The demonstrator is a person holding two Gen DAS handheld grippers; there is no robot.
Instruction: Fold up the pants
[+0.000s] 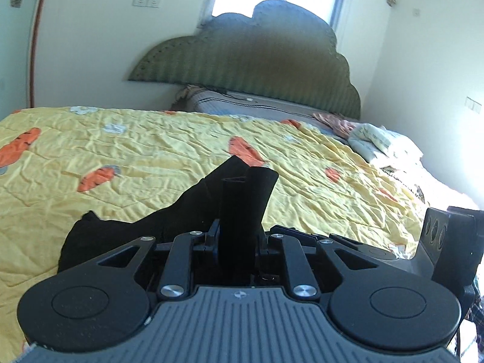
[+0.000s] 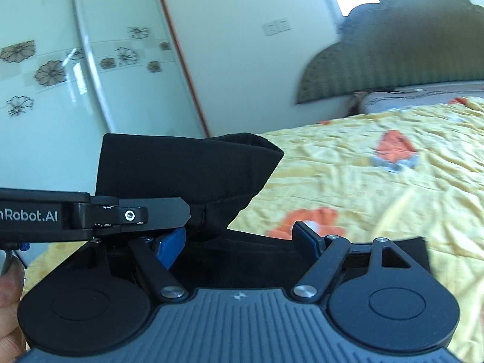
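Black pants (image 1: 242, 199) stand pinched between left gripper (image 1: 237, 236) fingers (image 1: 213, 233).

Pants (image 1: 242, 199) lifted above quilt (image 1: 151, 151), headboard (image 1: 257, 60) behind.

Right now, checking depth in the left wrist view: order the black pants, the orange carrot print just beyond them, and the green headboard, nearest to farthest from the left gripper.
1. Black pants, clamped in the left gripper.
2. Orange carrot print, on the quilt just beyond.
3. Green headboard, against the far wall.
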